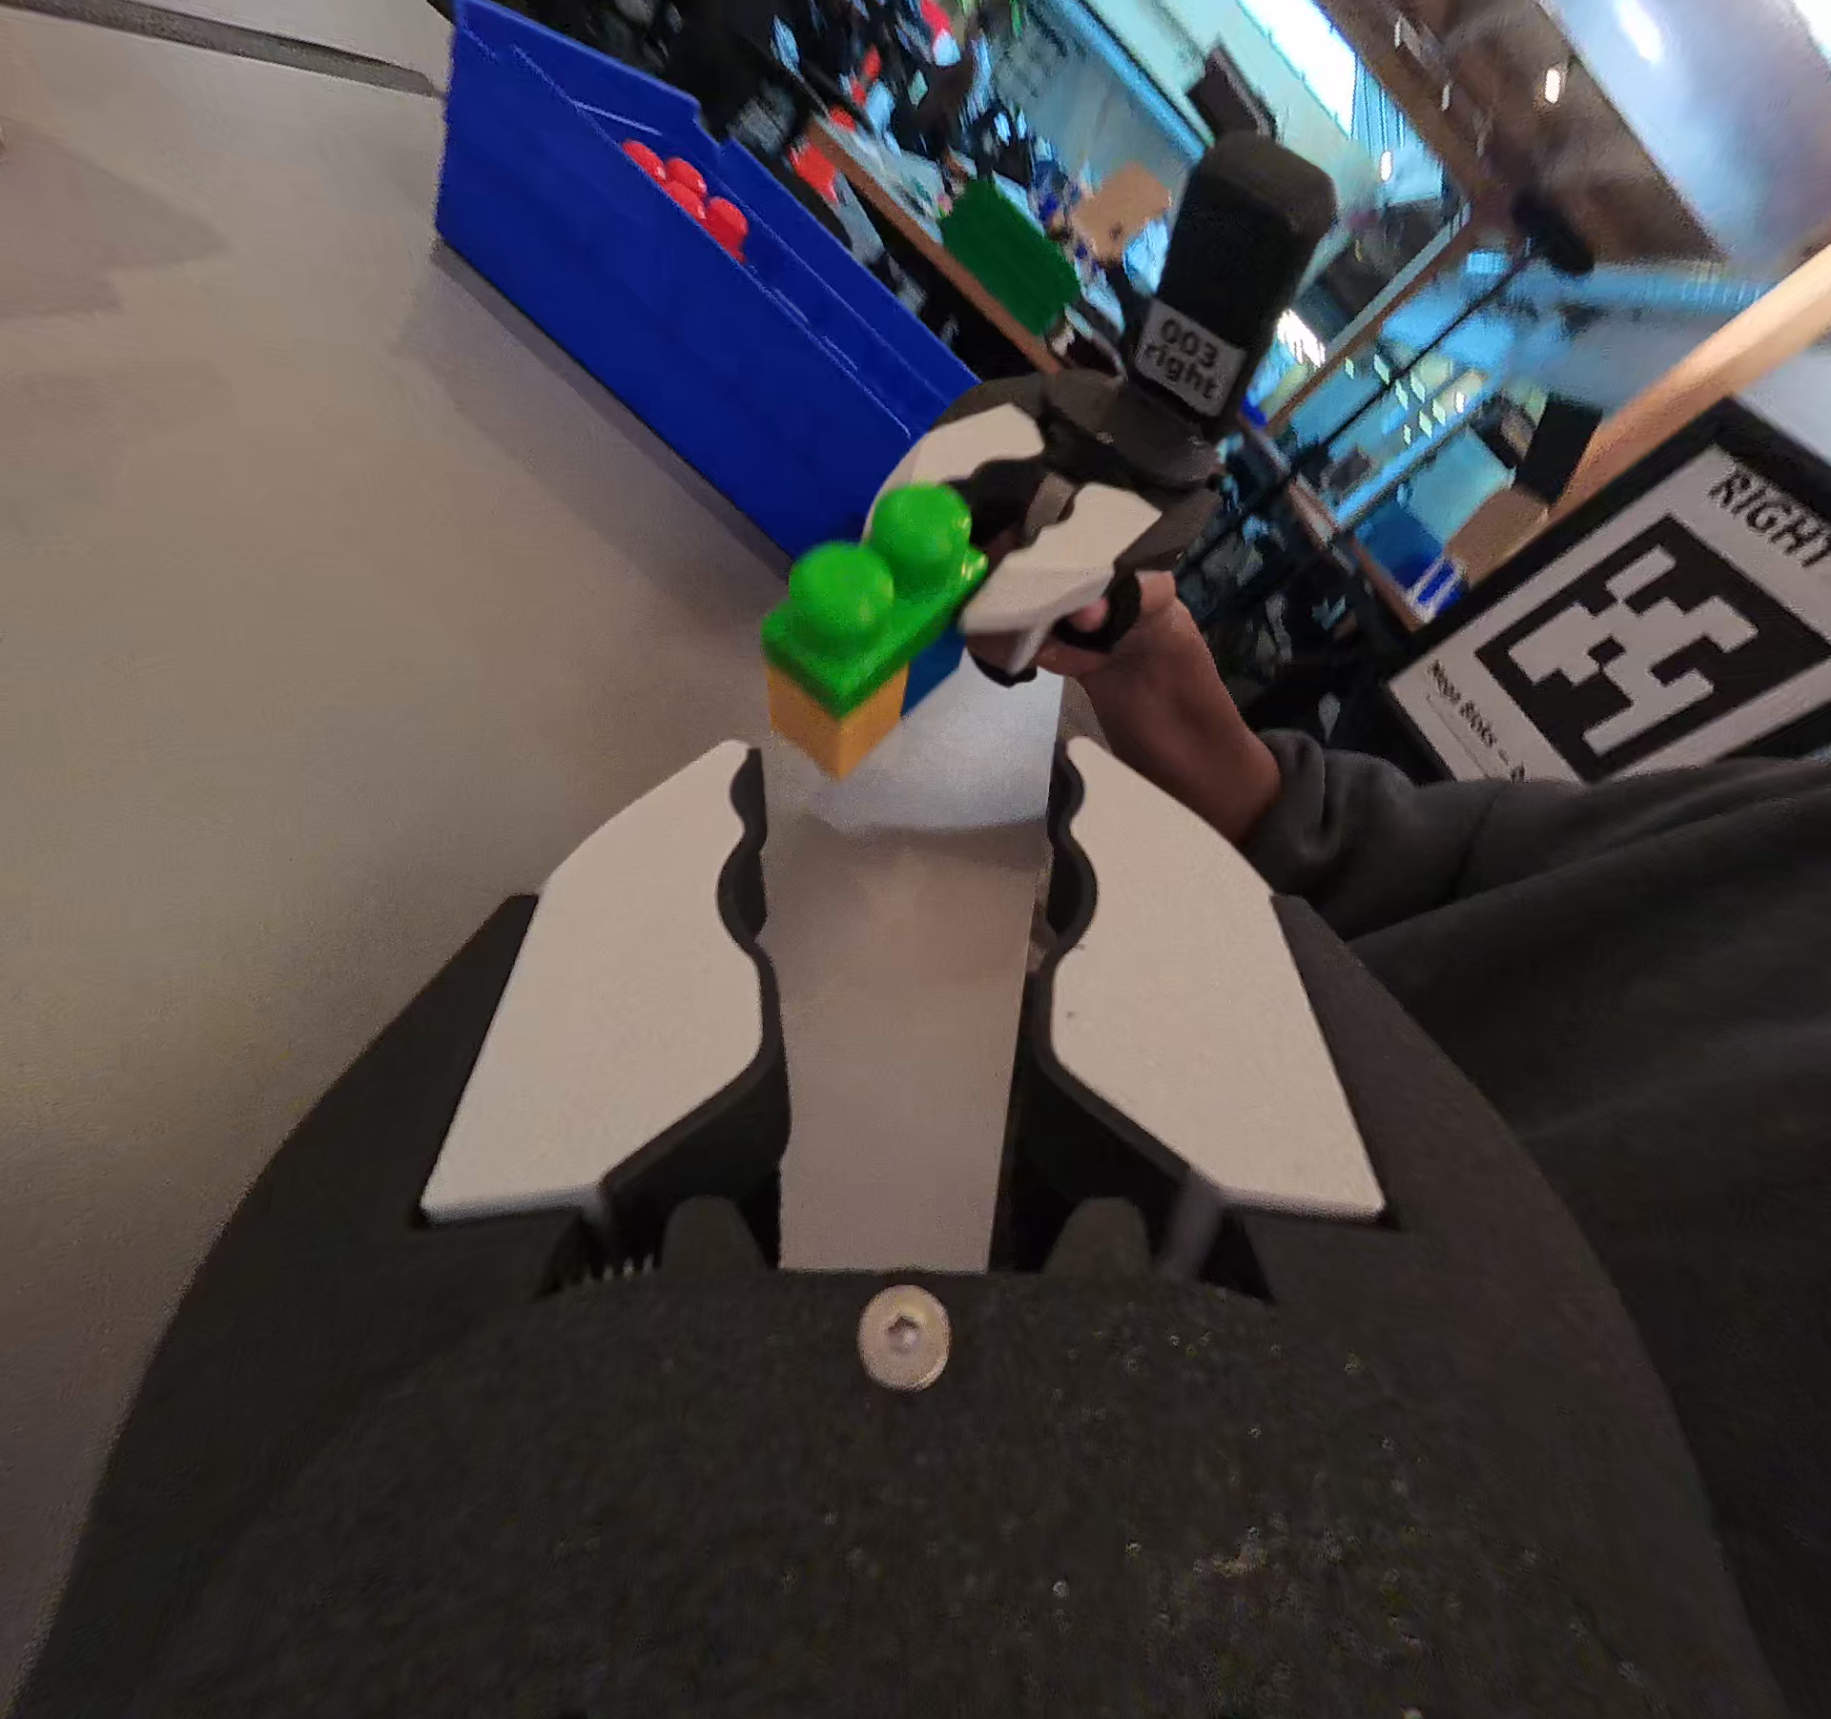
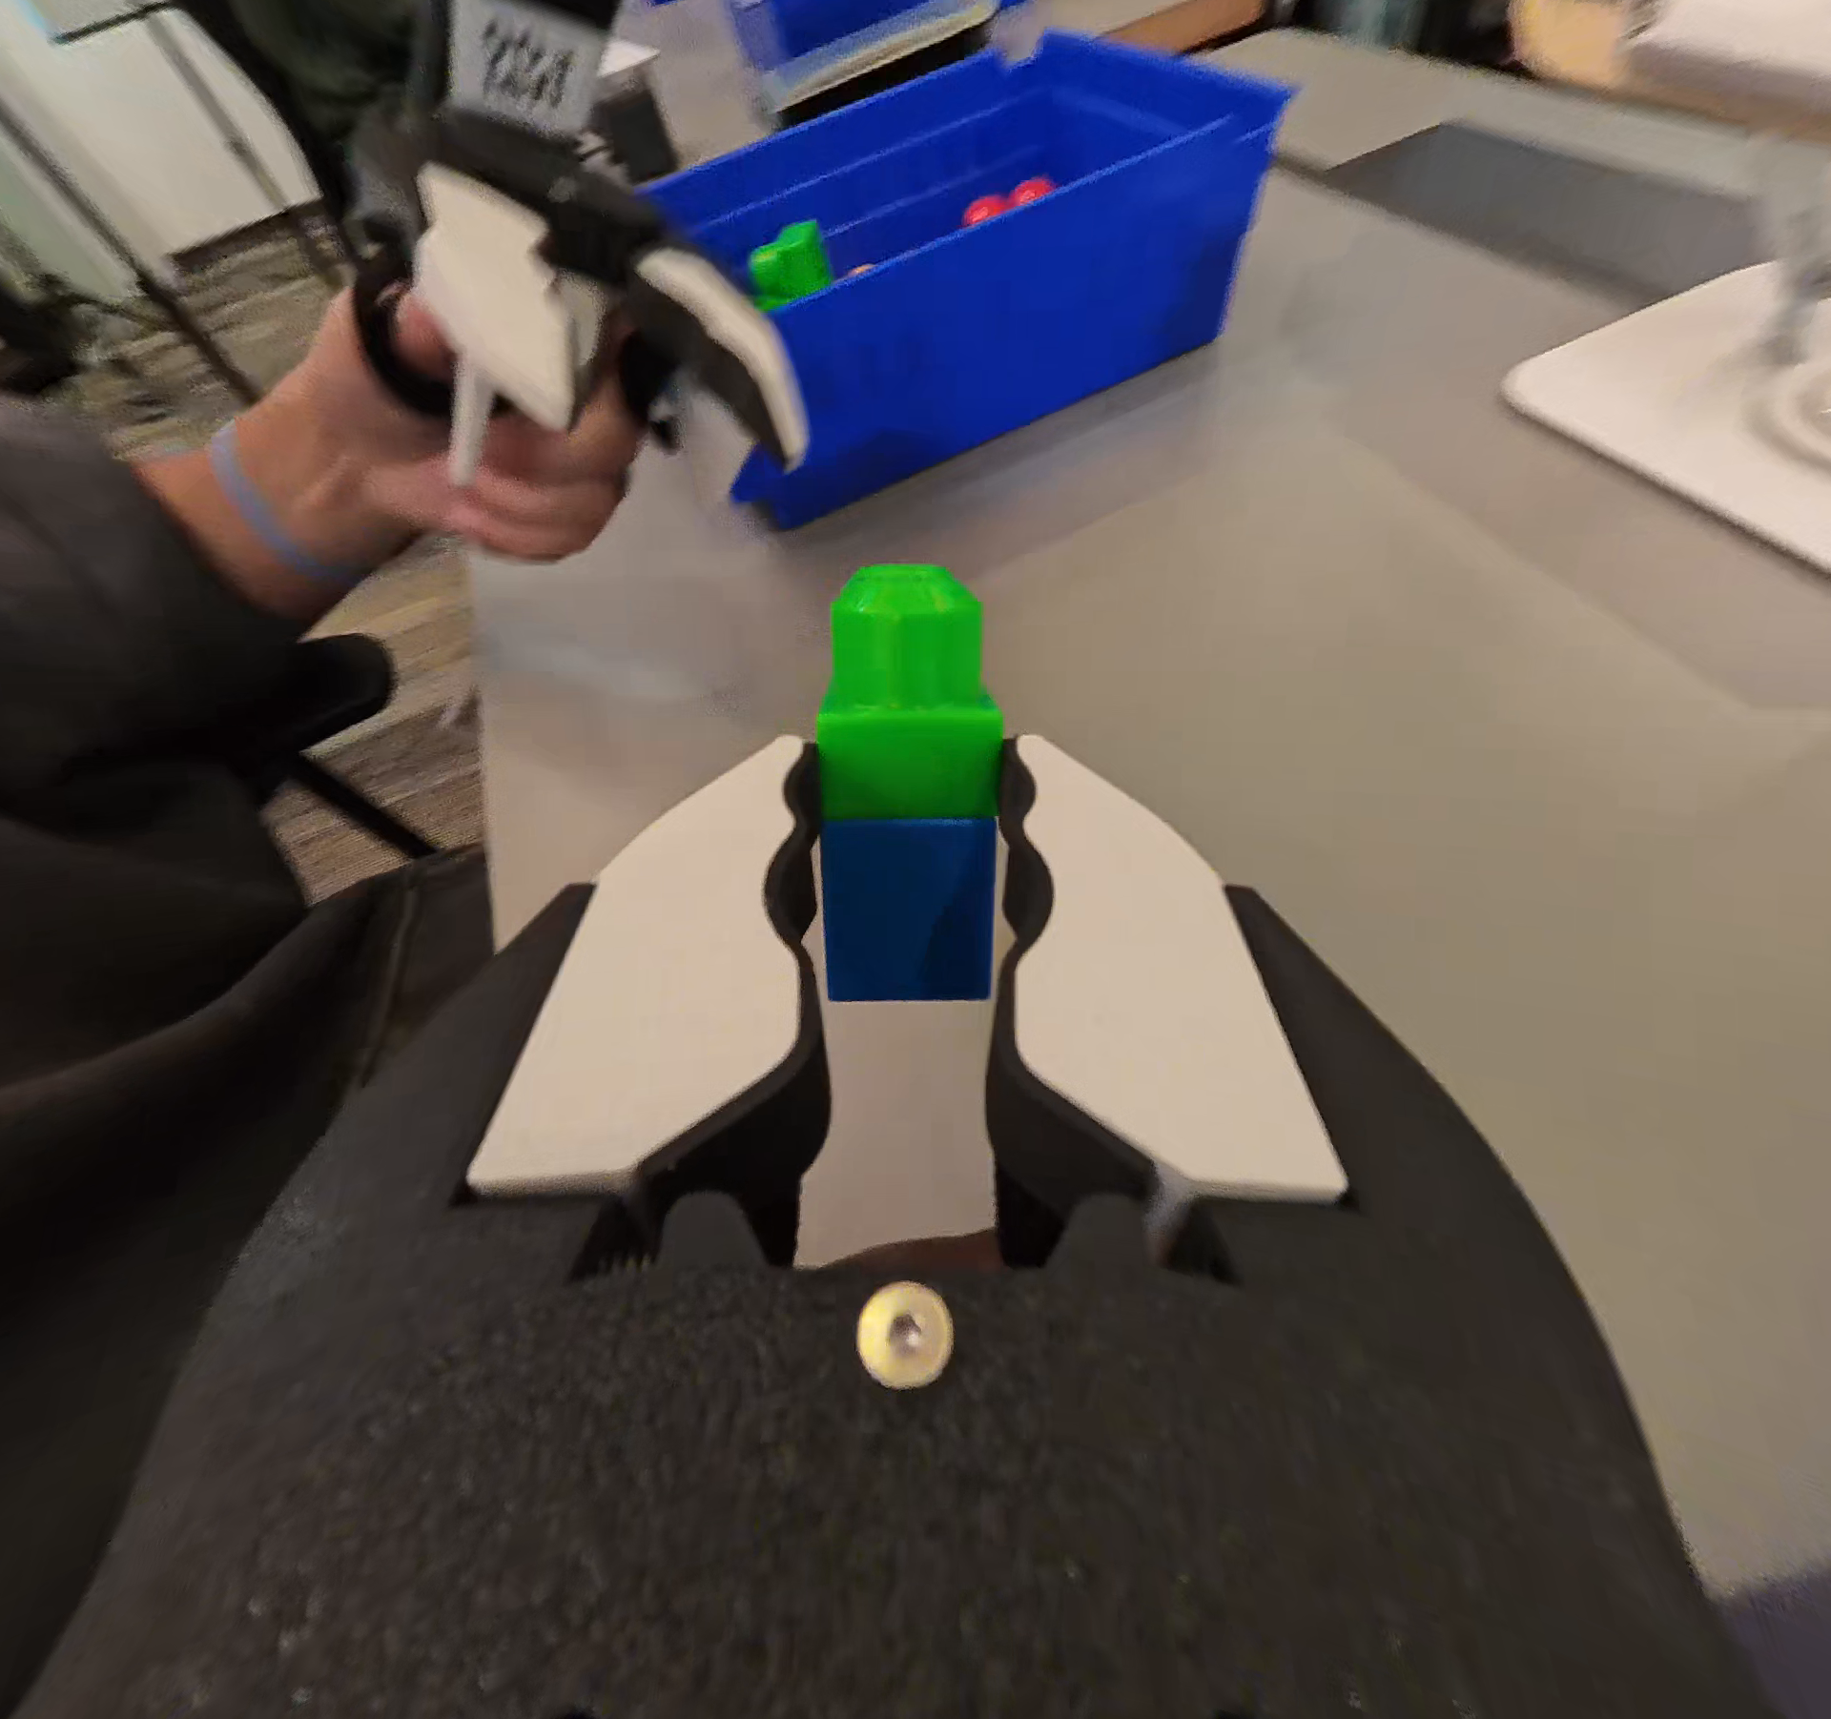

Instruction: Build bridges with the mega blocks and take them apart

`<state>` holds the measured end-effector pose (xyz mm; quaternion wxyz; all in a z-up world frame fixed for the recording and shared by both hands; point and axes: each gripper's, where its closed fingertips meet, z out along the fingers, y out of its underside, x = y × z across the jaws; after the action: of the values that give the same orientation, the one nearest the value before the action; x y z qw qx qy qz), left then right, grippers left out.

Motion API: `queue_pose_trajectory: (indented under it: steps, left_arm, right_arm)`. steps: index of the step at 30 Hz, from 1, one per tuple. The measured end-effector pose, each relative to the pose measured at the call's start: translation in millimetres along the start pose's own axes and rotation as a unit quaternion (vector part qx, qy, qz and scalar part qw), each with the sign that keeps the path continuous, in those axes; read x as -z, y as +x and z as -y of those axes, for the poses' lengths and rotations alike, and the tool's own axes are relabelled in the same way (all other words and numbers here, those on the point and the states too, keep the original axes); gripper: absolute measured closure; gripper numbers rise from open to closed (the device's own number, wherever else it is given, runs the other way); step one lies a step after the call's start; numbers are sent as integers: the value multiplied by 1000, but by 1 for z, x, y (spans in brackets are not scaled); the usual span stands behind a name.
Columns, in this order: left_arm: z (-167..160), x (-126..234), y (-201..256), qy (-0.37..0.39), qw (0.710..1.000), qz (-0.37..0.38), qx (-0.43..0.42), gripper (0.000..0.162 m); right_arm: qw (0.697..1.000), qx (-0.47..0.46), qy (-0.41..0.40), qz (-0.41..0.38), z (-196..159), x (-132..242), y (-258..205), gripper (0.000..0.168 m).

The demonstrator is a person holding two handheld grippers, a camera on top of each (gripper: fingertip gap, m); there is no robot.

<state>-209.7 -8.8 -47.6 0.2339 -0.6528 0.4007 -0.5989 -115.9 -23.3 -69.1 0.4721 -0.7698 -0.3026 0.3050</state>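
Note:
A small bridge is held in the air above the grey table [image 2: 1288,681]: a green two-stud brick [image 1: 872,602] sits across a yellow brick [image 1: 837,721] and a blue brick [image 1: 936,671]. My right gripper [image 2: 909,750] is shut on the green brick [image 2: 907,740] and the blue brick [image 2: 907,909]; the yellow brick is hidden in this view. The right gripper also shows in the left wrist view [image 1: 976,602]. My left gripper [image 1: 907,750] is open and empty, just below and in front of the bridge. It shows blurred at the upper left of the right wrist view [image 2: 634,384].
A blue bin [image 2: 991,354] stands on the table behind the bridge, holding red blocks [image 2: 1006,200] and a green block [image 2: 788,265]. It shows in the left wrist view [image 1: 694,334]. A white pad [image 2: 1684,423] lies at the right. The table edge [image 2: 481,780] runs on the left. The left gripper's tips are roughly 11 cm from the right gripper's.

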Motion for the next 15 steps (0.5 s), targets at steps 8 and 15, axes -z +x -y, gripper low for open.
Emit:
queue_pose_trajectory:
  steps: [8, 15]
  left_arm:
    - [-44, 6, 7, 60, 997, 33, 20, 109]
    - [-46, -5, 22, 35, 999, 22, -24, 111]
  right_arm:
    - [941, 18, 155, -301, 67, 135, 83, 134]
    - [869, -51, 90, -484, 25, 186, 240, 134]
